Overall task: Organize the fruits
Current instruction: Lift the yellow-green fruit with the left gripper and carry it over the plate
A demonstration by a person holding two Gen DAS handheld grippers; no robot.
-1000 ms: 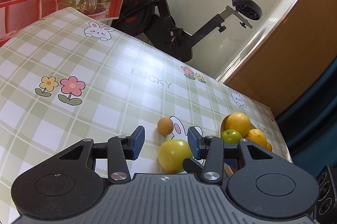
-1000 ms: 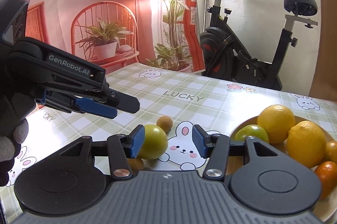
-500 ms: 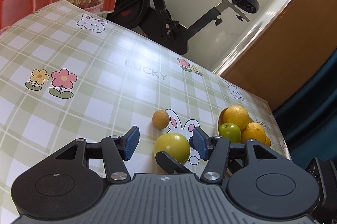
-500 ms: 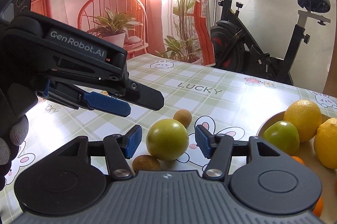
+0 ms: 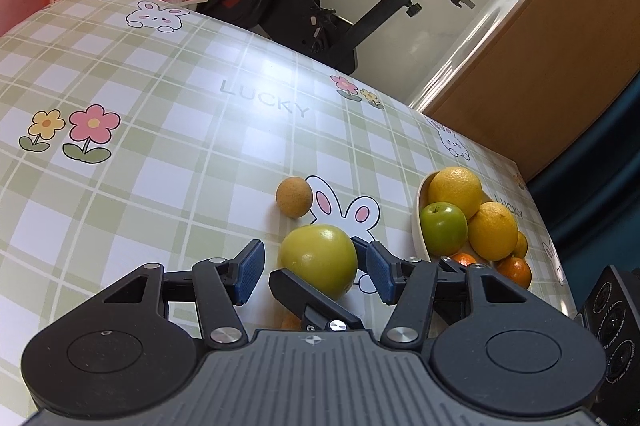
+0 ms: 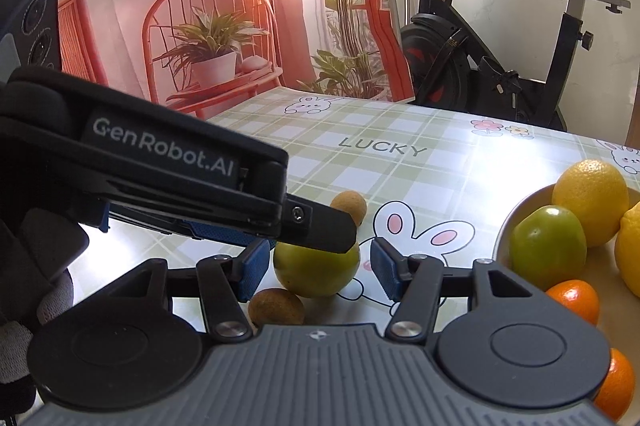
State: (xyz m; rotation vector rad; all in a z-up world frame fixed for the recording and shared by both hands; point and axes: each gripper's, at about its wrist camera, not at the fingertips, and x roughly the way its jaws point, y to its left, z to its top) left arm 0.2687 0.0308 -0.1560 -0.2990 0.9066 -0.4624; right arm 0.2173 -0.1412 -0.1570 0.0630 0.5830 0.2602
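A large yellow-green fruit (image 5: 319, 260) lies on the checked tablecloth; it also shows in the right wrist view (image 6: 316, 272). My left gripper (image 5: 312, 272) is open and hangs over it, its blue pads on either side without touching. My right gripper (image 6: 318, 272) is open too, its pads either side of the same fruit, a finger of it (image 5: 308, 300) showing under the left gripper. A small brown round fruit (image 5: 294, 196) lies just beyond. A kiwi-like brown fruit (image 6: 276, 307) lies beside the large fruit, close to the right gripper.
A cream bowl (image 5: 418, 226) to the right holds oranges, a green apple (image 5: 443, 228) and small tangerines; it also shows in the right wrist view (image 6: 506, 226). An exercise bike (image 5: 320, 5) stands beyond the table's far edge.
Both grippers have moved closer to the large yellow-green fruit, which now sits between both pairs of pads. The left gripper's finger now crosses over the fruit in the right wrist view.
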